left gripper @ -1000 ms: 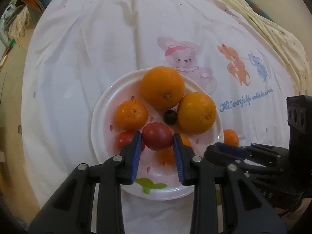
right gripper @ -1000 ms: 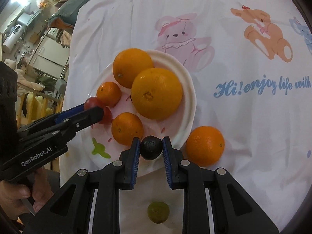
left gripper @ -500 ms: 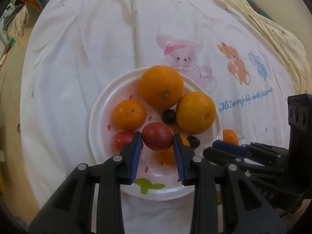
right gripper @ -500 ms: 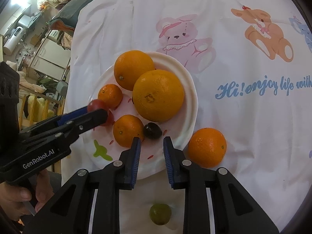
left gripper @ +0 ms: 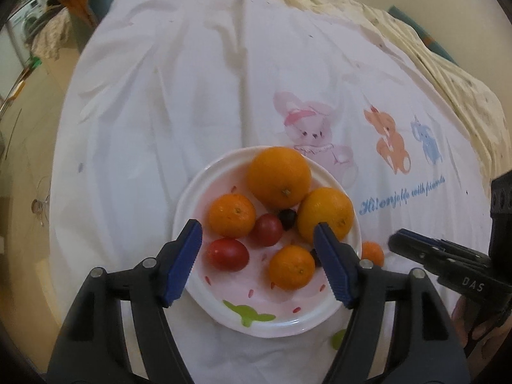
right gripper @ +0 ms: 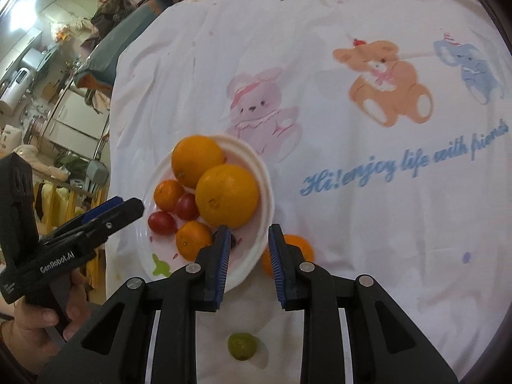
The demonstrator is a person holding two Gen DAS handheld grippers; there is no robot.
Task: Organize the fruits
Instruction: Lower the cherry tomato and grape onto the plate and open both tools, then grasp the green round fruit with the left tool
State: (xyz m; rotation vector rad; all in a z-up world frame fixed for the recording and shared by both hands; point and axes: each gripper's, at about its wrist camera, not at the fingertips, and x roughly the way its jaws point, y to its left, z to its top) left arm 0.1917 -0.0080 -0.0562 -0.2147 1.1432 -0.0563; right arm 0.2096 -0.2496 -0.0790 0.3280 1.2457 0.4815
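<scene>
Your left tongs (left gripper: pixel 257 249) hang wide open over the near half of the white plate (left gripper: pixel 198 188), holding nothing; the spread tips straddle the red tomato (left gripper: pixel 228 254) and a small mandarin (left gripper: pixel 291 267). On the plate, two big oranges (left gripper: pixel 279 176) sit at the far side, with a second tomato (left gripper: pixel 267 229) and a dark grape (left gripper: pixel 287 218) touching them.

Your right tongs (right gripper: pixel 249 257) are parted and empty above the plate's right rim (right gripper: pixel 267 192). A loose mandarin (right gripper: pixel 302 246) lies on the cloth just beside that rim, partly behind one tip. A green grape (right gripper: pixel 242 346) sits on the cloth nearer you than the plate. The printed tablecloth (right gripper: pixel 352 208) beyond and right of the plate is bare.
</scene>
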